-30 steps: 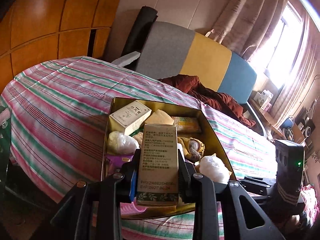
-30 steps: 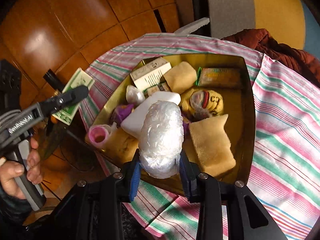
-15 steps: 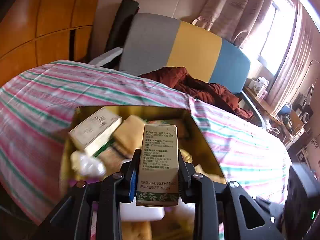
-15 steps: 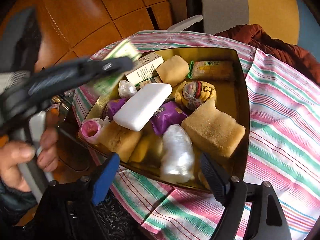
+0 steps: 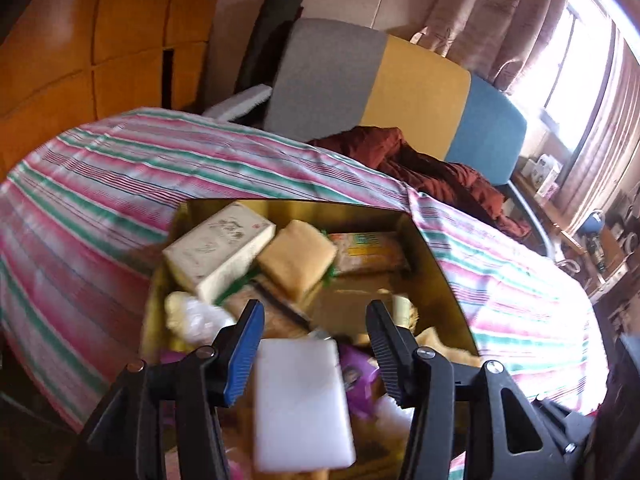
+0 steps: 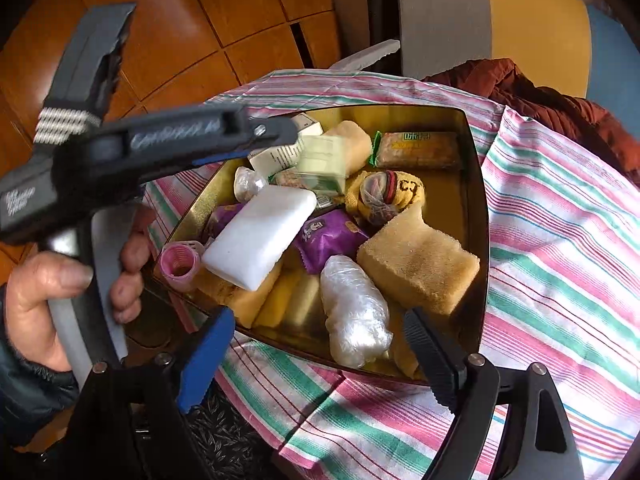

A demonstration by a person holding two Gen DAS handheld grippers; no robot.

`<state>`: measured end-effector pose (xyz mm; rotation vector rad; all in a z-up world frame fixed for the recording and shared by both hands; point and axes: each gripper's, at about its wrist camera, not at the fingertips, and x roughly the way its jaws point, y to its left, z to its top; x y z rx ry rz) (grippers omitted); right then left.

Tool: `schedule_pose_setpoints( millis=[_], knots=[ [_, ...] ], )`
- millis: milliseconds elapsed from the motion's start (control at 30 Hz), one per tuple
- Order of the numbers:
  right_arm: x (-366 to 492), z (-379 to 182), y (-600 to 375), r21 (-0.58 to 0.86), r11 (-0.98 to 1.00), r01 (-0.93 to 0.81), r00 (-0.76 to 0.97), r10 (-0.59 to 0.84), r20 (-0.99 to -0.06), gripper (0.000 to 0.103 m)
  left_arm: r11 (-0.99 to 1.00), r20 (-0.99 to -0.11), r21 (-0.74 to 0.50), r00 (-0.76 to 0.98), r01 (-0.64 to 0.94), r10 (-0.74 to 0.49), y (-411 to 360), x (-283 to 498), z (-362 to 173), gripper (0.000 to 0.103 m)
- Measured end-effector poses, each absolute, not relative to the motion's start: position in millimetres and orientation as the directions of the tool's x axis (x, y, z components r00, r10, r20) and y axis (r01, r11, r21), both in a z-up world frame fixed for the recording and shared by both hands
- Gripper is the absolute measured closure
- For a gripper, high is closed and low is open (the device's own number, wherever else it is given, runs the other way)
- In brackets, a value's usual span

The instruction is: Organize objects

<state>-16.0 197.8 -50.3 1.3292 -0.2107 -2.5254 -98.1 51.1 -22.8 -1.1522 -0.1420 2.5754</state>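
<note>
A gold tray [image 6: 476,184] full of small items sits on the striped cloth. My left gripper [image 5: 314,320] hangs over the tray [image 5: 436,268] with its jaws opening and nothing between them. Below it lies a white block [image 5: 300,400]. In the right wrist view the left gripper [image 6: 280,136] reaches in from the left, with a blurred pale green box [image 6: 322,164] loose just under its tip. My right gripper [image 6: 320,356] is at the tray's near edge, jaws opening. The plastic-wrapped bundle [image 6: 352,312] lies between its fingers, untouched.
The tray also holds a tan sponge [image 6: 420,268], a purple packet [image 6: 328,236], a pink roller [image 6: 180,264], a biscuit packet [image 6: 416,148] and a cream box [image 5: 220,248]. A grey-yellow-blue chair [image 5: 400,80] with a rust-red garment [image 5: 432,168] stands behind. A hand [image 6: 40,292] grips the left gripper's handle.
The left gripper moved over the tray, opened and let go of the green box. The right gripper opened and released the plastic-wrapped bundle, which now lies in the tray.
</note>
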Motion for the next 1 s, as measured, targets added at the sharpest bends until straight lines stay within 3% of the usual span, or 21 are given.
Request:
schedule_pose_setpoints(
  millis=[133,267,533,700,1000],
  knots=[
    [-14.8,-45.1,195.7,0.227,-0.958,0.173,-0.564,-0.286,-0.775,0.011,-0.968,-0.689,-0.137,-0.682,-0.209,0.245,41.0,-78.7,-14.1,0.048],
    [-10.1,-36.6,193.3,0.170,-0.976,0.136,-0.616,-0.218,-0.757,0.000,-0.984,-0.687,-0.085,-0.706,-0.158,0.173,31.3,-65.1,-8.2,0.046],
    [-1.9,-24.8,194.6,0.069,-0.997,0.017,-0.683,-0.062,-0.728,0.000,-0.996,-0.689,-0.037,-0.719,-0.086,0.087,19.8,-36.3,-7.5,0.046],
    [3.6,-25.9,200.0,0.065,-0.997,-0.033,-0.684,-0.025,-0.729,0.000,-0.997,-0.673,0.060,-0.739,-0.049,-0.004,27.9,-18.9,-4.8,0.045],
    [6.8,-22.2,217.6,0.021,-0.979,-0.201,-0.721,0.133,-0.680,0.000,-0.995,-0.660,-0.032,-0.746,-0.096,0.093,31.0,6.1,-3.3,0.045]
  ],
)
